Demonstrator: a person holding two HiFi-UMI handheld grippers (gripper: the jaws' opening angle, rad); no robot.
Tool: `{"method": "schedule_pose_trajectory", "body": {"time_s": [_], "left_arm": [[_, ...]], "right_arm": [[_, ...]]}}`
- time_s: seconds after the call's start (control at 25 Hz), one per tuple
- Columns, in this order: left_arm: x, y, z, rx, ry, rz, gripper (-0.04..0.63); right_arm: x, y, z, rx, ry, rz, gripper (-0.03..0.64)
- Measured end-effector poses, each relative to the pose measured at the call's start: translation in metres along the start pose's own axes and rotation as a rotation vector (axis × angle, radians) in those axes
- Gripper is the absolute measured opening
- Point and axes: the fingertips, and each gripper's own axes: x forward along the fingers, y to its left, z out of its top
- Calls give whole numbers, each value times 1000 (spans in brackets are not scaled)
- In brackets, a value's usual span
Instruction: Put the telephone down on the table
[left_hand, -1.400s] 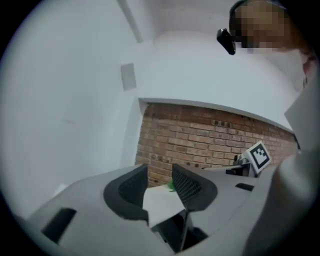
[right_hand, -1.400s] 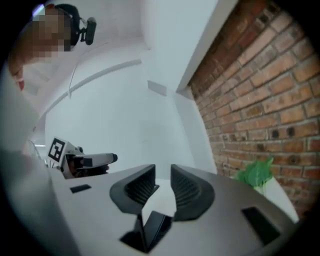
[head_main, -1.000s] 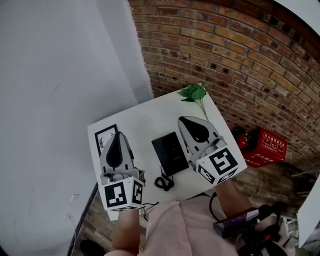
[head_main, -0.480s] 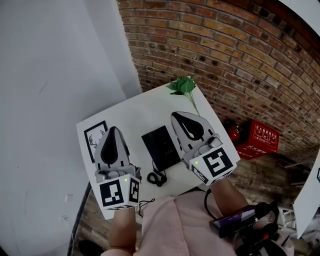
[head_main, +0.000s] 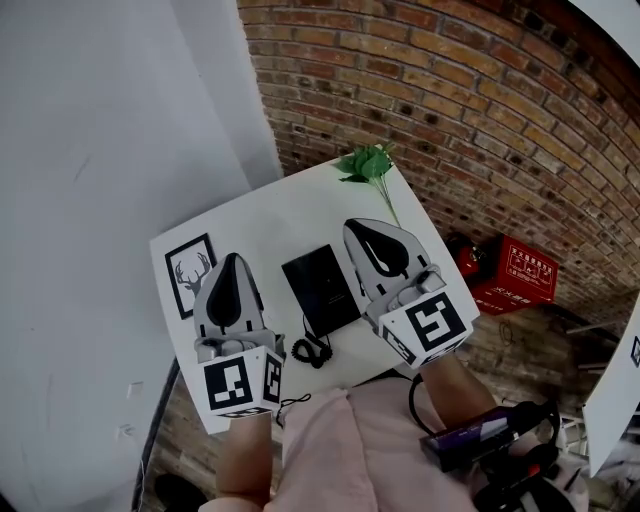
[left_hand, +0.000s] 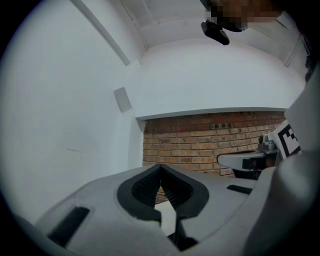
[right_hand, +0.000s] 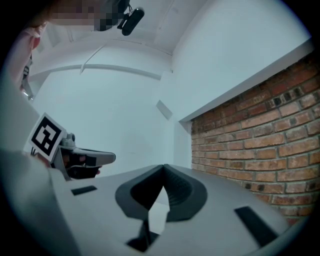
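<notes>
The black telephone (head_main: 320, 290) lies flat on the white table (head_main: 270, 225), its coiled cord (head_main: 312, 350) trailing toward the near edge. My left gripper (head_main: 231, 260) hovers to the phone's left, shut and empty. My right gripper (head_main: 358, 226) hovers just right of the phone, also shut with nothing in it. Neither touches the phone. In the left gripper view the jaws (left_hand: 161, 167) meet at their tips, with the right gripper (left_hand: 250, 161) beside them. In the right gripper view the jaws (right_hand: 163, 167) are likewise together, and the left gripper (right_hand: 82, 159) shows at the left.
A framed deer picture (head_main: 188, 273) lies at the table's left edge. A green leafy stem (head_main: 368, 162) rests at the far corner. A brick wall (head_main: 470, 110) stands behind, a white wall (head_main: 100, 150) to the left. A red box (head_main: 520, 275) sits on the floor at right.
The left gripper has drifted slightly over the table's left part. The right gripper stays beside the phone. Both remain shut.
</notes>
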Motion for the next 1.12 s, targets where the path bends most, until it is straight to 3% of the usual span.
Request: {"method": "schedule_pose_trajectory", "body": {"time_s": [1.12], "left_arm": [[15,-11,-25,28,64,3,2]], "right_arm": [[8,-16,-16,16,16,0,-2]]}}
